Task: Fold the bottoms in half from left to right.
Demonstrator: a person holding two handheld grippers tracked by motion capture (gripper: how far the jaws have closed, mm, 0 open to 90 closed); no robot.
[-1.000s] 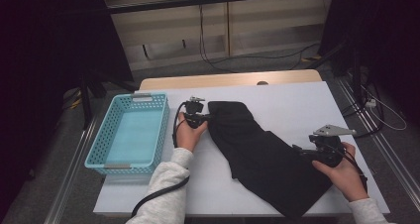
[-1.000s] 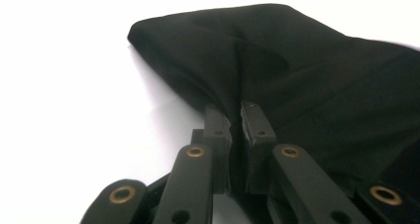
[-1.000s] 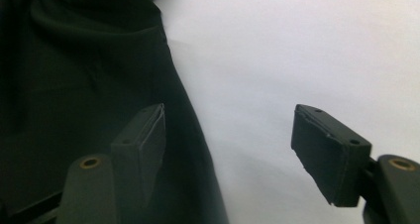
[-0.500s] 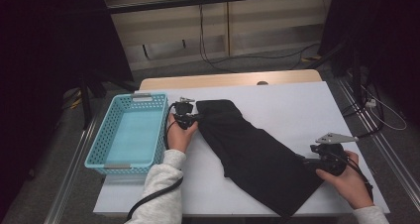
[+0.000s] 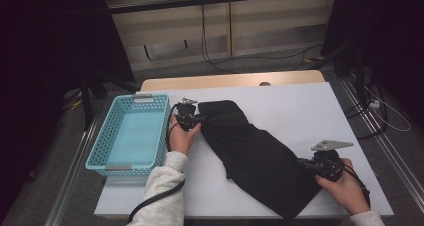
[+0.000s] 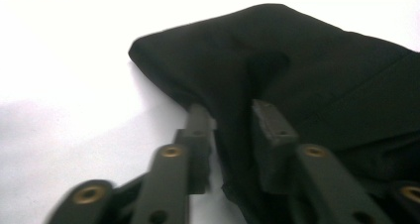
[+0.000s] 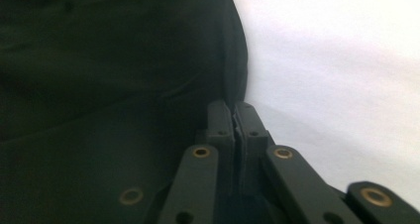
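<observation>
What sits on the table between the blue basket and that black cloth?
In the high view, the person's left hand with its gripper lies between the basket and the black cloth.

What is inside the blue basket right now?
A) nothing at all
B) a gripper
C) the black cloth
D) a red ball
A: in the high view the blue basket shows just its bare bottom, while the black cloth lies spread on the white table beside it.
</observation>
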